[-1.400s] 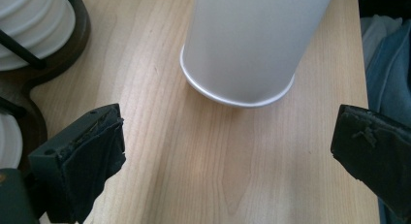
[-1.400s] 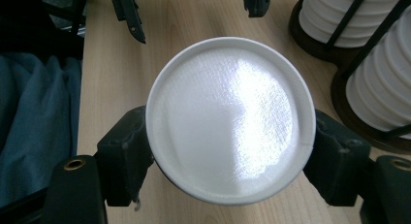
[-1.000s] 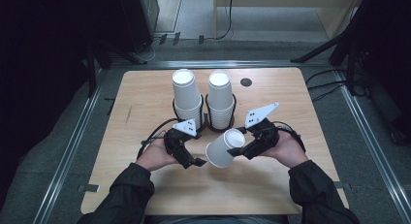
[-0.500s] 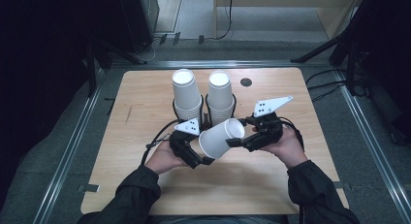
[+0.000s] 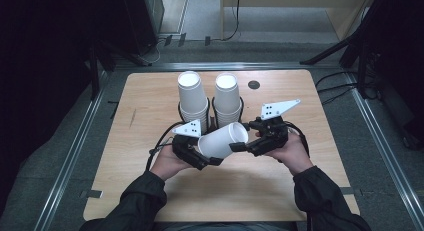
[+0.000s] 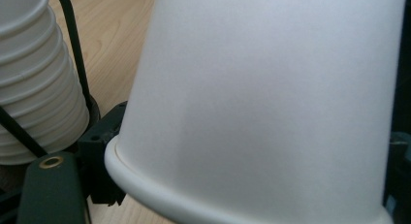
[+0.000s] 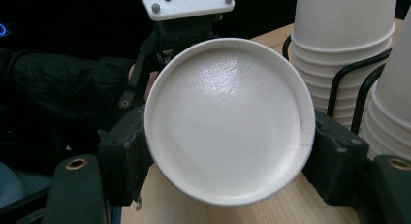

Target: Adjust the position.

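a cup (image 5: 222, 140) lies sideways between both grippers, before two cup stacks (image 5: 193, 98).

**Rig appearance**

Both grippers black: left gripper (image 5: 212, 158), right gripper (image 5: 239, 147). Each has a white three-cornered plate (image 5: 278, 108) on top with small dark screws. Black cable (image 5: 159, 143) loops off the left one. Brass-ringed holes in the jaw bases. The person wears dark sleeves (image 5: 134, 198), slightly glossy.

No legible text or labels.

ahead: cup stacks (image 5: 210, 103) block | sides, near table (image 5: 150, 181): open
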The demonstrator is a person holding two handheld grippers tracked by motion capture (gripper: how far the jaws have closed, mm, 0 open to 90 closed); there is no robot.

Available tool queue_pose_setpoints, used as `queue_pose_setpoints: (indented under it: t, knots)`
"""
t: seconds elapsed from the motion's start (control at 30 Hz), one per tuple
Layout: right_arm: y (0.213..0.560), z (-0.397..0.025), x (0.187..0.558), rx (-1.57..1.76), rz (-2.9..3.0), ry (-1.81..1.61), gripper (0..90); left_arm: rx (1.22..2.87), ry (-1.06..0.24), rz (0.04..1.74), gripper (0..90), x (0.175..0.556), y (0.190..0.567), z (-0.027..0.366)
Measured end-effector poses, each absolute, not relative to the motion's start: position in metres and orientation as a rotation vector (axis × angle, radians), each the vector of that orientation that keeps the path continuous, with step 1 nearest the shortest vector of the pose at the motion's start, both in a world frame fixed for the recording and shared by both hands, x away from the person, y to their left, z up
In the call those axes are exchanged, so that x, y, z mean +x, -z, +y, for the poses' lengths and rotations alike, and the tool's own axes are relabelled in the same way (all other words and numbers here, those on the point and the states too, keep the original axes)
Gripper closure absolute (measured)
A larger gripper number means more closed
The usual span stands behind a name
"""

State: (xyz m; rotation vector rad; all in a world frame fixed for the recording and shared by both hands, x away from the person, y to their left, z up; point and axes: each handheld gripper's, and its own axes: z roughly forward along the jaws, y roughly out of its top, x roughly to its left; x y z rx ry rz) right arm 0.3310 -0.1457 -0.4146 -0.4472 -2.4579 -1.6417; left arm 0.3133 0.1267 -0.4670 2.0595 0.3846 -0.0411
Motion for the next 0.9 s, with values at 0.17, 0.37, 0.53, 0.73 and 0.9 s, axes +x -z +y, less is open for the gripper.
queue_pose_setpoints:
  t: [0.17,0.37,0.53,0.73,0.9]
  knots:
    - [0.415,-0.146,0.332,-0.436,-2.456,1.630,20.4,2.099,0.048,0.383,17.8,0.315,0.463,0.128]
    - [0.417,-0.149,0.329,-0.418,-2.567,1.541,14.5,2.188,0.030,0.412,17.7,0.318,0.457,0.136]
    - [0.424,-0.145,0.325,-0.391,-2.707,1.402,14.5,2.278,0.038,0.428,17.7,0.319,0.453,0.139]
    - [0.432,-0.140,0.323,-0.370,-2.788,1.305,14.5,2.384,0.050,0.418,17.6,0.320,0.456,0.136]
    - [0.436,-0.136,0.322,-0.335,-2.841,1.257,14.5,2.489,0.079,0.402,17.6,0.320,0.465,0.125]
